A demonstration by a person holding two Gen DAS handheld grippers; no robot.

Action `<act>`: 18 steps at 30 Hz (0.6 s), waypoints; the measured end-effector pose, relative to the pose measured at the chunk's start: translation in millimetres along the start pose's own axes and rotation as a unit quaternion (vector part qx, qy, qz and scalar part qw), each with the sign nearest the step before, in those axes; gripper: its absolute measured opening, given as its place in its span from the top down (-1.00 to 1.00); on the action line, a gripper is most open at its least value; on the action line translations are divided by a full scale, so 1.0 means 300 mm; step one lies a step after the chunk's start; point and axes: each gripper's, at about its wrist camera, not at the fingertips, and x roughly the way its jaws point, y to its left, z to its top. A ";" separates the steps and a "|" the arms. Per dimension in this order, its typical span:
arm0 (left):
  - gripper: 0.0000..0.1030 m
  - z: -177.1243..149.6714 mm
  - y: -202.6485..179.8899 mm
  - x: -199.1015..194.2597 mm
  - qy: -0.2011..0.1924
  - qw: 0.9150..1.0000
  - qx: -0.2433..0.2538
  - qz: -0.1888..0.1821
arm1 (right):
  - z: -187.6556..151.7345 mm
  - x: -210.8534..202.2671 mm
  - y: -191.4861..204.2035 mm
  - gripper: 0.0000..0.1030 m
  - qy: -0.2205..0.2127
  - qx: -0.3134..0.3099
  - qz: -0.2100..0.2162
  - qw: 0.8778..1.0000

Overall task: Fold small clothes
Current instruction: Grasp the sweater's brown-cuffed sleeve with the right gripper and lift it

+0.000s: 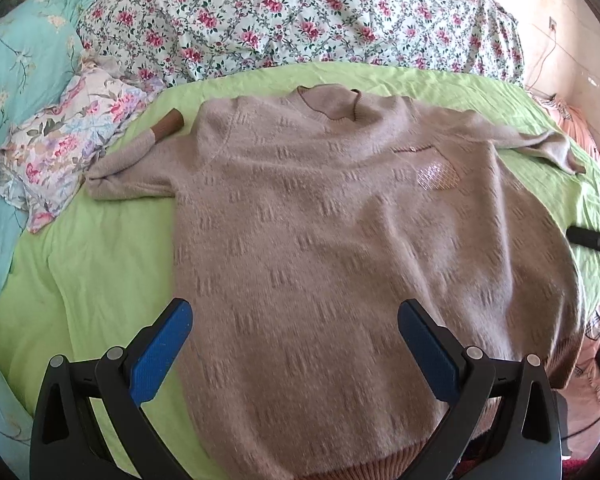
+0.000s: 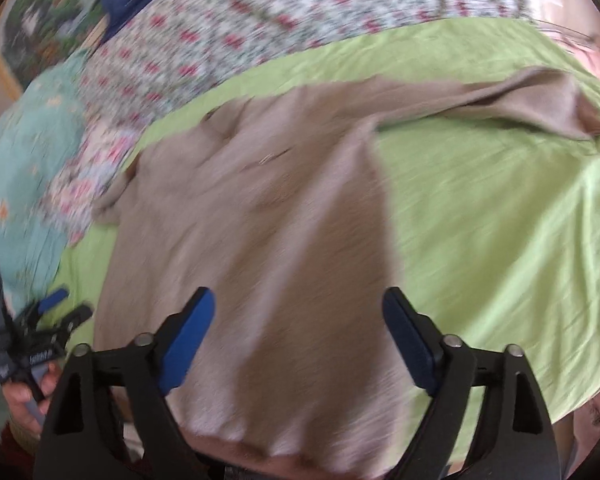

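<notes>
Two views look down on one beige knit sweater (image 1: pixel 332 240) spread flat, front up, on a bed covered by a light green sheet (image 1: pixel 100 264). In the left wrist view the picture is sharp: the left tool (image 1: pixel 296 320) stands wide at the bottom of the frame, its blue pads (image 1: pixel 162 350) apart over the lower body of the sweater and pressing on nothing. That view alone shows the knit pattern, a shiny patch (image 1: pixel 438 176) on the chest right of centre, the brown-trimmed neckline (image 1: pixel 328 102) at the upper middle, and the brown cuff (image 1: pixel 168 126) of the sleeve bent back at the left. A floral quilt (image 1: pixel 300 16) is heaped across the top, a floral pillow (image 1: pixel 64 148) lies at the left edge, and a dark bar at the far right edge is too cut off to name. The right wrist view is smeared with blur, so the sweater (image 2: pixel 260 248) reads only as a plain beige shape, tilted in the frame. It alone shows the right tool (image 2: pixel 298 308), jaws wide and empty above the hem at the bottom centre, much bare green sheet (image 2: pixel 500 240) at the right, the other sleeve (image 2: pixel 520 100) stretched to the upper right, and, at the lower left, the left tool (image 2: pixel 60 308) held in a person's hand (image 2: pixel 24 400).
</notes>
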 end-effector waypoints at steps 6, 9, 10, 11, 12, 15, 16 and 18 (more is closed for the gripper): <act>-0.99 0.040 0.012 0.045 0.006 1.000 -0.013 -0.006 | 0.274 -0.043 -0.291 -0.28 -0.060 0.110 -0.039 0.991; -0.99 0.046 0.002 0.074 0.021 1.000 -0.017 -0.016 | 0.418 -0.038 -0.419 -0.20 -0.085 0.149 -0.071 0.983; -0.99 0.045 -0.003 0.085 0.028 0.999 -0.018 -0.019 | 0.465 -0.029 -0.463 -0.17 -0.090 0.165 -0.077 0.979; -0.99 0.045 -0.009 0.096 0.032 0.999 -0.017 -0.020 | 0.503 -0.015 -0.499 -0.14 -0.091 0.179 -0.082 0.976; -0.99 0.045 -0.015 0.107 0.037 0.999 -0.016 -0.022 | 0.542 0.003 -0.538 -0.12 -0.090 0.194 -0.085 0.973; -0.99 0.047 -0.026 0.124 0.038 0.999 -0.012 -0.021 | 0.637 0.076 -0.640 -0.10 -0.079 0.226 -0.090 0.967; -0.99 0.046 -0.029 0.132 0.040 0.999 -0.011 -0.021 | 0.655 0.106 -0.673 -0.10 -0.072 0.241 -0.089 0.964; -0.99 0.049 -0.033 0.155 0.046 0.999 -0.011 -0.021 | 0.681 0.161 -0.732 -0.06 -0.054 0.264 -0.105 0.957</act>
